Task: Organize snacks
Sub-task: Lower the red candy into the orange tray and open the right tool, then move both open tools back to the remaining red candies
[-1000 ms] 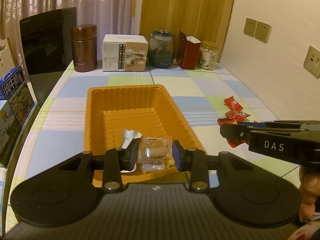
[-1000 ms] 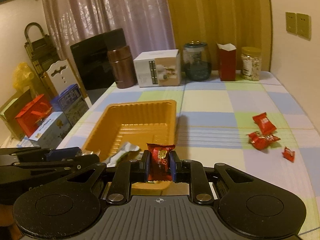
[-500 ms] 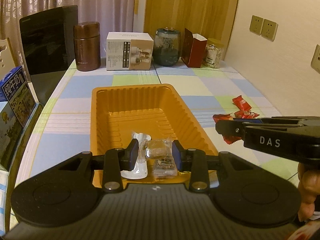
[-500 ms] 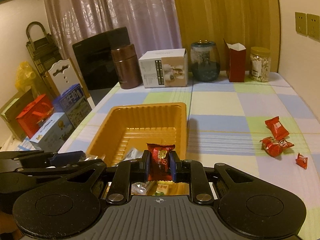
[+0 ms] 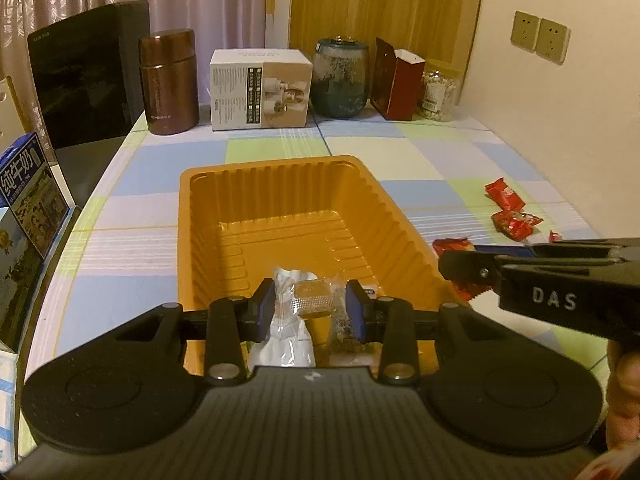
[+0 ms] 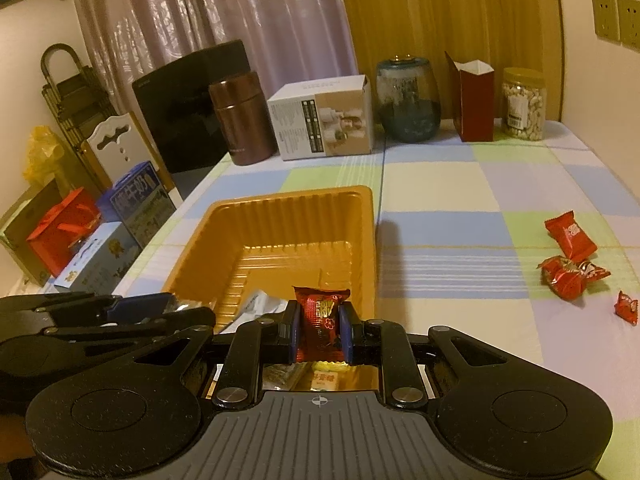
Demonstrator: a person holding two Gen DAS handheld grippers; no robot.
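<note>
- The left claw (image 5: 311, 307) is closed on a clear-wrapped snack (image 5: 314, 298) with a brown piece inside; the snack's long side runs across from one finger to the other, over the near end of the orange tray (image 5: 280, 200).
- Beneath it, inside the tray, lies a white packet (image 5: 286, 346), long side pointing away from the camera, with another clear packet (image 5: 348, 344) just beside it on the right.
- The right claw (image 6: 321, 330) grips a red snack packet (image 6: 321, 326) standing upright, long axis vertical, its crimped top edge above the fingertips. It hangs over the tray's near right corner.
- Under that claw, in the tray, a brownish packet (image 6: 282, 374) and a yellow packet (image 6: 326, 378) show partly.
- The tray sits on the checked bench (image 6: 460, 208), its long axis running away from the cameras.
- Three red sweets lie loose on the bench well to the right of the tray: one (image 6: 570, 236) tilted, one (image 6: 570, 276) crumpled just beside it, and a small one (image 6: 626, 307) nearer.
- At the far edge stand a brown canister (image 5: 168, 82), a white box (image 5: 260, 90), a glass jar (image 5: 340, 78), a red carton (image 5: 398, 80) and a jar of nuts (image 5: 438, 90).
</note>
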